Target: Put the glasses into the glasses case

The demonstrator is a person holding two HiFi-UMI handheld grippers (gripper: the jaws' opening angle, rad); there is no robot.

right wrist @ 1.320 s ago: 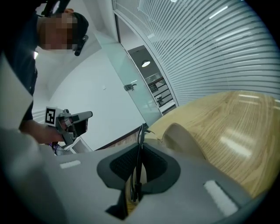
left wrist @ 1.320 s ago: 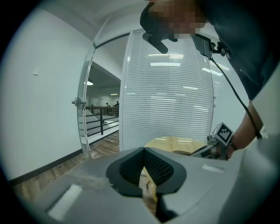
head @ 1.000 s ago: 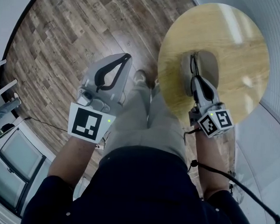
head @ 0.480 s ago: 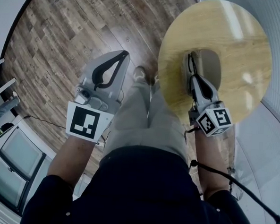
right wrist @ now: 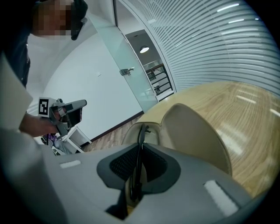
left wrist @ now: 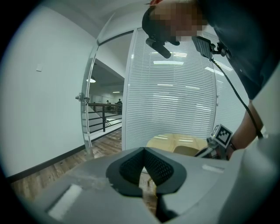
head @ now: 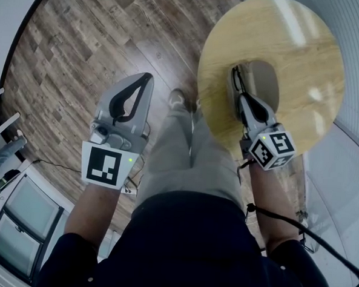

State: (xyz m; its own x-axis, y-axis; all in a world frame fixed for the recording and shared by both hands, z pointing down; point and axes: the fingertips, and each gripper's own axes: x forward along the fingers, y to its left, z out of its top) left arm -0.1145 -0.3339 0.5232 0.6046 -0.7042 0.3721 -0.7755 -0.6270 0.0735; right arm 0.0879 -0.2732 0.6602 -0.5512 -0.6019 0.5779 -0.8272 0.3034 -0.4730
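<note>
An open beige glasses case [head: 263,78] lies on the round wooden table [head: 295,38]; its raised lid [right wrist: 197,131] stands to the right of my right gripper. The right gripper [head: 237,84] is shut on the black glasses [right wrist: 141,133], gripping them edge-on between the jaws. The frame's front end reaches over the case's lower half [right wrist: 129,135]. In the head view the glasses [head: 234,75] show as a thin dark line at the case's left edge. My left gripper [head: 146,78] hangs over the floor left of the table, jaws shut with nothing between them [left wrist: 143,149].
The table's near edge [head: 212,120] is close to the person's legs, and a shoe [head: 178,99] shows on the plank floor [head: 83,37]. Slatted white blinds [left wrist: 175,87] curve behind the table. White furniture [head: 17,215] stands at the lower left.
The left gripper has drifted a little left and down in the head view. The right gripper stays at the case, still gripping the glasses.
</note>
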